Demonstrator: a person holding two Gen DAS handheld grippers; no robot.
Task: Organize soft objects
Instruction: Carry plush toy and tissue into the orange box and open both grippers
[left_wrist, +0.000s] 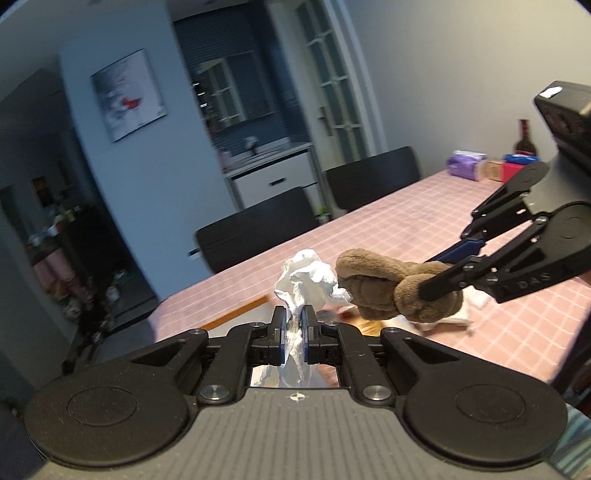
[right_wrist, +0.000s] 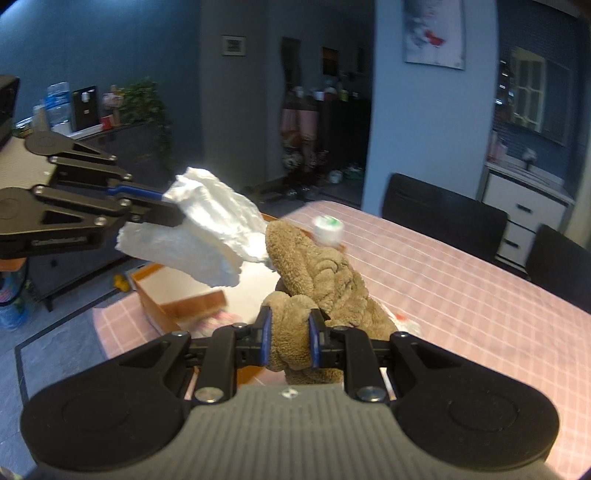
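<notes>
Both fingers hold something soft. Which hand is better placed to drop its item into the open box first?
Probably the left. Its white tissue hangs just above the open box in the right wrist view, while the right gripper's brown plush toy sits beside the box, over the pink tablecloth.

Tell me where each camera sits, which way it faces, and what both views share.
Left wrist: rides the left hand-held gripper, looking along its fingers at pinched white tissue; the right hand-held gripper enters from the right.
Right wrist: rides the right hand-held gripper, looking over the clamped brown plush toy toward an open box.
Shared: tissue, toy, pink checked table.
</notes>
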